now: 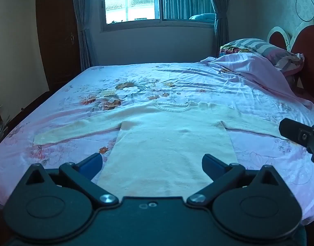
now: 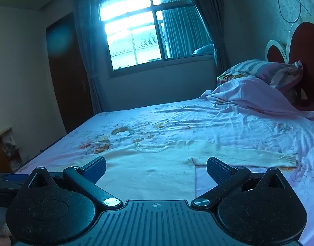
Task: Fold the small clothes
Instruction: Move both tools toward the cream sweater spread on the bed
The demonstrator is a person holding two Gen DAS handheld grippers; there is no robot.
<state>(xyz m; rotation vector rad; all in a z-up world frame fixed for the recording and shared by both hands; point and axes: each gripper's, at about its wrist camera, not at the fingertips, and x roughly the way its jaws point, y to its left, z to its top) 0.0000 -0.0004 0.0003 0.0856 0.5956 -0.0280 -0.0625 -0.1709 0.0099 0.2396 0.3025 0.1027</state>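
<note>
A small cream knitted sweater (image 1: 173, 139) lies flat on the floral bed sheet (image 1: 157, 82), collar away from me, both sleeves spread out sideways. My left gripper (image 1: 152, 164) is open and empty, hovering over the sweater's hem. My right gripper (image 2: 156, 169) is open and empty, above the sweater's (image 2: 148, 172) right side near the armpit. The right sleeve (image 2: 249, 155) stretches to the right. The right gripper's body shows at the right edge of the left wrist view (image 1: 302, 137).
A pink blanket (image 1: 255, 69) and striped pillows (image 1: 265, 49) are heaped at the red headboard (image 1: 308, 45) on the right. A window (image 1: 132, 0) with curtains is at the far wall. A dark wardrobe (image 1: 56, 41) stands left of the bed.
</note>
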